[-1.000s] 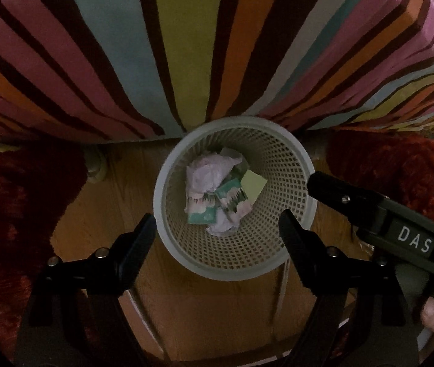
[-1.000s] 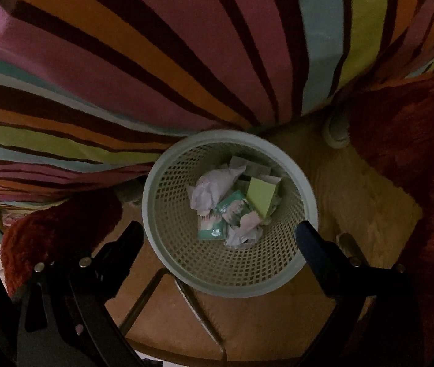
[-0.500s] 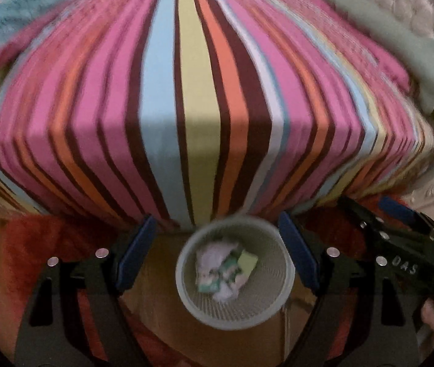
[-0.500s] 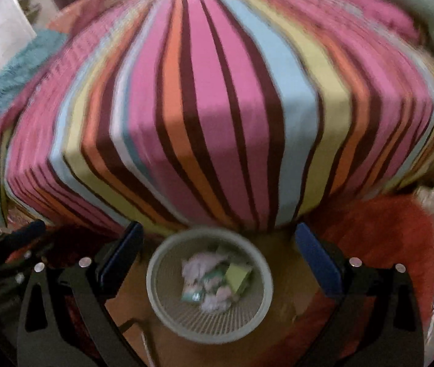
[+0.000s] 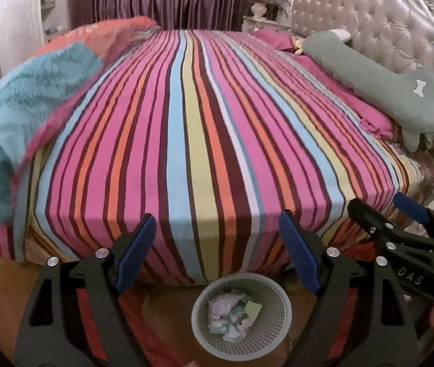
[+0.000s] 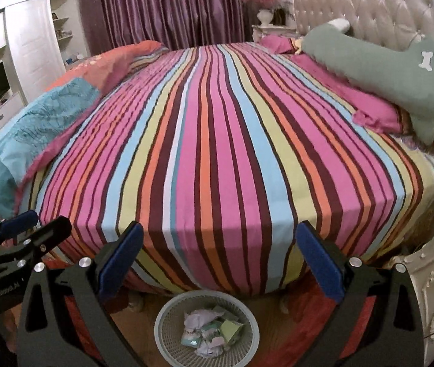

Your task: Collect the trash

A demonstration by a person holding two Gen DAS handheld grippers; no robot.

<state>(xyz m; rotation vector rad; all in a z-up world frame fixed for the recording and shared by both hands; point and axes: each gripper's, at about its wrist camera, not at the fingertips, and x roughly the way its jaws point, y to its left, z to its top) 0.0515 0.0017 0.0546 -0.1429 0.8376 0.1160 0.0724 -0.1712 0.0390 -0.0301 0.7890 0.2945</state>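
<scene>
left claw (image 5: 217, 241) spread, empty | right claw (image 6: 217, 253) spread, empty | trash (image 5: 235, 313) sits in basket (image 5: 275, 330) at bed (image 5: 192, 128) edge, likely for easy drops

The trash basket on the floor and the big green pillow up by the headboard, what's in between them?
The stripy bedsheet fills the stretch from the trash basket to the green pillow, with a pink pillow just before it. Both wrist views show this.

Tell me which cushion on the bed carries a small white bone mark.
The long grey-green cushion lying before the tufted headboard; the pink pillows under it are plain.
</scene>
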